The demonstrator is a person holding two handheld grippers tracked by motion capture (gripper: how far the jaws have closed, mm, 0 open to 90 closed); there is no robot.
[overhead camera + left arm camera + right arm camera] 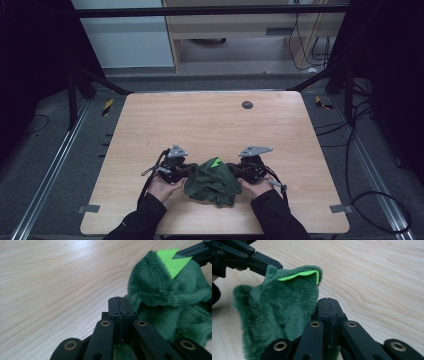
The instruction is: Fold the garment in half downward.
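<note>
Surface point(210, 125) first: pale wood, wide and mostly bare, with one small dark disc point(247, 104) far off near the back edge. Down at my near edge sits the green cloth point(212, 182), a fuzzy bundle bunched up between my two hands, carrying a bright lime patch point(216, 162) on its top fold.

Left tool point(119, 305) now: its jaws are pressed together, and in the left gripper view I see a sliver of green pile at their base, so I judge it is pinching the cloth's edge, though the grip looks thin. Right tool point(329, 307): jaws likewise pressed flat together, the plush pushed up against its left side and trailing below; I read that as a pinch on the other edge, yet the actual bite is hidden.

My take is that I'm about to spread or fold this bundle. To do it well, I'd keep both pinches firm, lift just enough to free the bulk from the wood, then draw my hands apart evenly so the fabric opens without twisting. Watch the lime patch as a guide to which face is up. If either edge slips, re-grip deeper before pulling.
</note>
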